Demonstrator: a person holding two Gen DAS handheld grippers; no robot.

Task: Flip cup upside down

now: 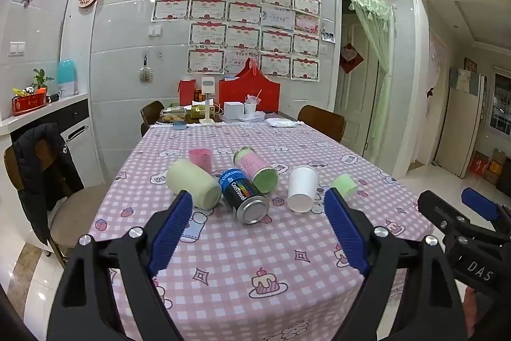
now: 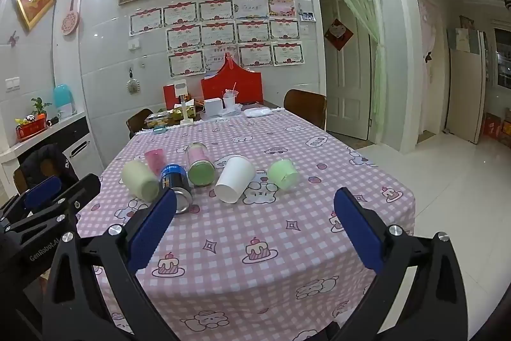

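Nearest are the two claws. The left claw [image 1: 258, 206] is wide open and holds nothing. The right claw [image 2: 255, 206] is wide open too, and empty. Both hang over the near edge of the desk [image 2: 255, 277], which wears a pink checked cloth with little cakes on it.

Farther in, a row of things lies on the desk. The white cup [image 2: 234, 179] lies on its side, its open mouth toward the claws. Just right of the white cup is a light green cup [image 2: 283, 174], which looks tipped over too. Left of the white cup lie a pink and green jar [image 2: 200, 166], then a blue can [image 2: 175, 186], then a pale green cup [image 2: 140, 180]. Behind that one a pink cup [image 2: 154, 160] stands.

Nothing looks flipped yet. No cup is held. It seems the whole job is left: grab a cup, turn it, set it mouth down.
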